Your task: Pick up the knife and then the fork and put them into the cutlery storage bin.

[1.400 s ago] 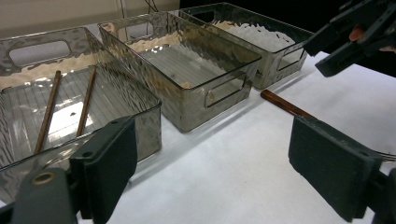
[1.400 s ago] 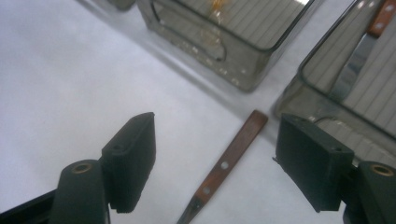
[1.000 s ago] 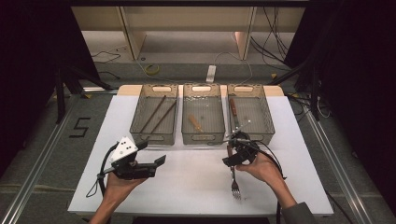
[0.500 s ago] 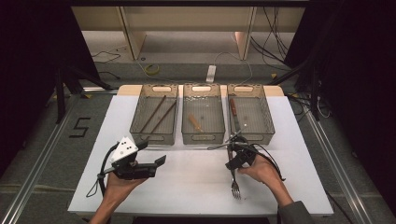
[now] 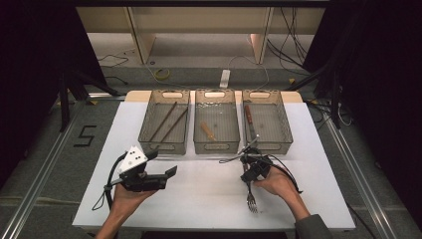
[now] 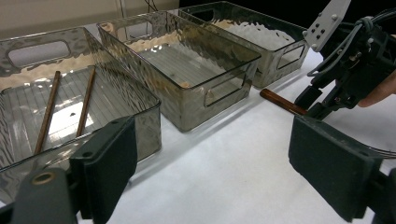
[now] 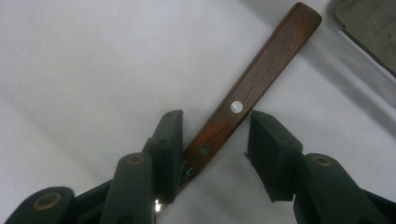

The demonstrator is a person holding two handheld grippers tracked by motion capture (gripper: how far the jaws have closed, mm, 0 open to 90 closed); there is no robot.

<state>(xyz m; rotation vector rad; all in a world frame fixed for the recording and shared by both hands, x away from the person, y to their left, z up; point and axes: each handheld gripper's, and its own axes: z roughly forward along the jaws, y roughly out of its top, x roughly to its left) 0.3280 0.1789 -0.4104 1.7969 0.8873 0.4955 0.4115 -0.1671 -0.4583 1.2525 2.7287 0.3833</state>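
A fork (image 5: pixel 251 199) with a brown wooden handle (image 7: pixel 254 88) lies on the white table, tines toward the person. My right gripper (image 5: pixel 247 175) points down over the handle, one jaw on each side. Its jaws have just been closing. The left pad (image 7: pixel 168 135) sits at the handle's edge, while a gap remains at the right pad (image 7: pixel 268 144). My left gripper (image 5: pixel 161 163) is held above the table's left side, wide open with nothing between its jaws. The left gripper view shows the fork handle (image 6: pixel 280 101) beneath the right gripper (image 6: pixel 317 105).
Three clear bins stand in a row at the back. The left bin (image 5: pixel 144 134) holds two chopsticks (image 5: pixel 166 122), the middle bin (image 5: pixel 214 148) a small wooden-handled piece (image 5: pixel 208 130), and the right bin (image 5: pixel 284 130) a wooden-handled knife (image 5: pixel 249 119). Cables trail from both grippers.
My right gripper has sunk a little onto the fork's handle and its jaws have narrowed around it. The left gripper has stayed where it was.
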